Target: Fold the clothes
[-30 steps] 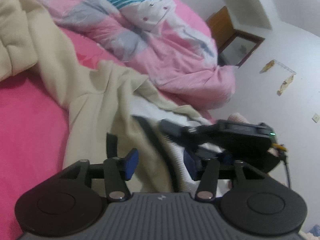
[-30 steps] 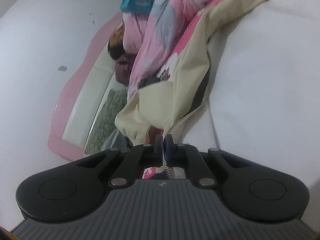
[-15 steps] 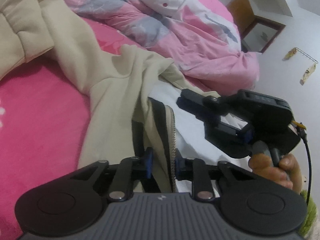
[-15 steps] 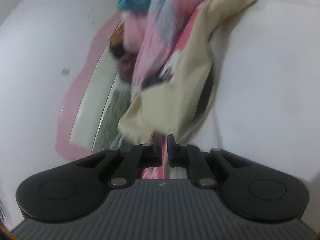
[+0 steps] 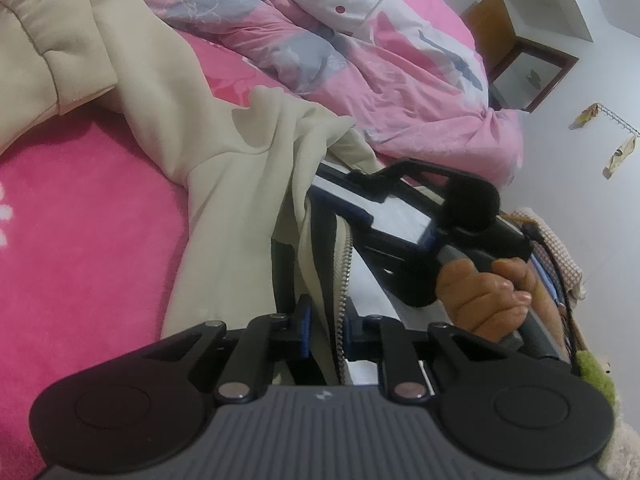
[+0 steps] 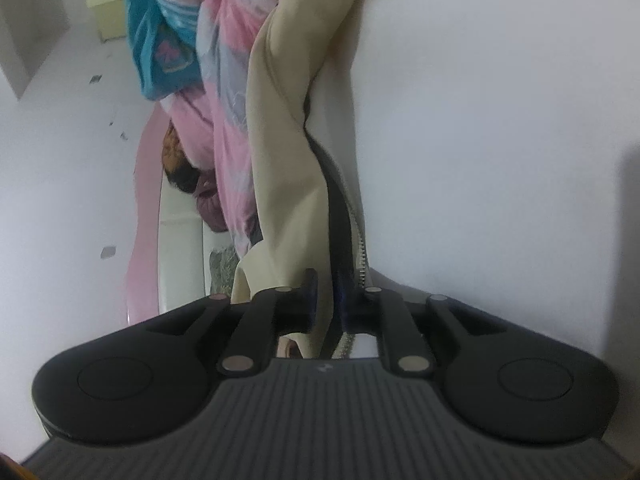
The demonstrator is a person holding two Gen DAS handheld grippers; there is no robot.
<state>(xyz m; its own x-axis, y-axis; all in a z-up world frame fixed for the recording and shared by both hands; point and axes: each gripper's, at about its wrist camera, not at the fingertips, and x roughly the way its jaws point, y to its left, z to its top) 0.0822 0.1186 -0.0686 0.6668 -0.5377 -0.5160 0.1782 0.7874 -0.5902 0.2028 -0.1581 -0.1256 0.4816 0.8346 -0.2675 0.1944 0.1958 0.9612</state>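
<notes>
A cream zip-up jacket (image 5: 240, 184) lies spread on the pink bed sheet (image 5: 80, 220), one sleeve trailing to the upper left. My left gripper (image 5: 327, 326) is closing, and its pads press on the jacket's front edge beside the zipper (image 5: 345, 264). A hand (image 5: 480, 300) holds my right gripper (image 5: 336, 186) just beyond, further along the same edge. In the right wrist view the right gripper (image 6: 328, 304) has its jaws opening. The jacket's (image 6: 288, 160) cream edge and dark lining lie loosely between them.
A rumpled pink, grey and white quilt (image 5: 360, 60) is heaped at the far side of the bed. Past it stands a wooden nightstand (image 5: 520, 64) against a white wall. White fabric (image 6: 480, 140) fills the right of the right wrist view, and a pink headboard (image 6: 140, 220) shows at its left.
The left jaws closed onto the jacket's zipper edge. The right gripper rolled and sank beside it, and its jaws parted from a tight pinch on the edge.
</notes>
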